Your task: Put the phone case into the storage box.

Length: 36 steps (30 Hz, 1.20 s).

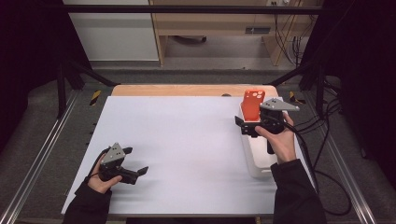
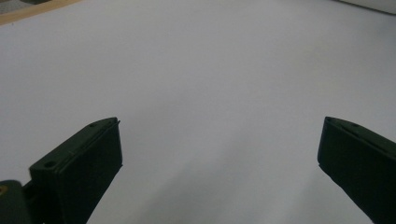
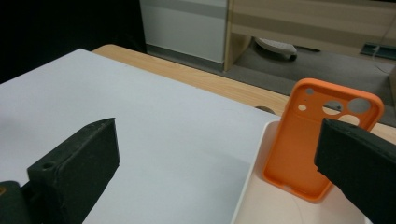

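1. Where the table's right side is, an orange plastic phone case with round camera holes [image 1: 252, 103] stands up on its end inside a long white tray [image 1: 258, 161].
2. In the right gripper view, the orange phone case [image 3: 303, 140] leans a little, with its bottom edge sitting on the floor of the white tray [image 3: 252, 196] and its holes at the top.
3. The right gripper [image 1: 243, 125] is held by the person's right hand [image 1: 280, 140] just beside the case, over the tray.
4. Its jaws are spread wide apart and hold nothing. In the right gripper view, the right gripper [image 3: 217, 165] has one black jaw in front of the case's edge; I cannot tell if it touches the case.
5. The tray lies on a big white sheet [image 1: 187, 149] that covers the wooden table [image 1: 177, 90].
6. The left gripper [image 1: 135, 161] is far from the case, low over the near left part of the sheet, in the person's left hand [image 1: 100, 179].
7. In the left gripper view, the left gripper [image 2: 219, 158] has its jaws wide apart too, with nothing but plain white sheet [image 2: 210, 84] between them.
8. Dark sleeves cover both arms, and black cables [image 1: 327, 182] trail off by the table's right edge.
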Each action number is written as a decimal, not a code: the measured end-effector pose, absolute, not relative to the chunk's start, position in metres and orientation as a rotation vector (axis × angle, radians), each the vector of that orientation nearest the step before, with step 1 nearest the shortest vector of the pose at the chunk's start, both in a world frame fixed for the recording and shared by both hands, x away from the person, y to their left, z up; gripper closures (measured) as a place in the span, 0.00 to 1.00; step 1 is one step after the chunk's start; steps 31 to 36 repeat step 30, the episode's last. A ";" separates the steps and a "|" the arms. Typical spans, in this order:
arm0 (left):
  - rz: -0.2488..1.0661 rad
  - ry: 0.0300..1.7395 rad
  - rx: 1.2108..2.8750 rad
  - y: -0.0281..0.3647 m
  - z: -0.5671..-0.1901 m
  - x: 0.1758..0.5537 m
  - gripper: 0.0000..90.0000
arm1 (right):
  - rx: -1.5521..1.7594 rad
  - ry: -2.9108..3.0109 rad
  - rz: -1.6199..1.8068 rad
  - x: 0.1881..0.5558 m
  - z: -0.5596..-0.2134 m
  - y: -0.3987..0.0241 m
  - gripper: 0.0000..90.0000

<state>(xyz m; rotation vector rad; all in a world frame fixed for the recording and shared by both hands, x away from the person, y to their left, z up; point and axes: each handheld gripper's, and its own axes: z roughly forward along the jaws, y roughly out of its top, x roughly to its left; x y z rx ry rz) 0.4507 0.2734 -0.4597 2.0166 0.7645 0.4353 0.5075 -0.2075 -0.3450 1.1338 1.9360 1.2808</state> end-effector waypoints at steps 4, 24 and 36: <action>0.437 0.759 2.010 0.273 -0.459 0.450 0.00 | 1.075 1.958 1.323 0.493 -0.352 -0.210 0.01; 0.438 0.707 1.957 0.272 -0.450 0.444 0.00 | 0.840 2.045 1.508 0.434 -0.407 -0.250 0.01; 0.441 0.701 1.959 0.272 -0.450 0.445 0.00 | 0.865 2.028 1.521 0.432 -0.417 -0.260 0.01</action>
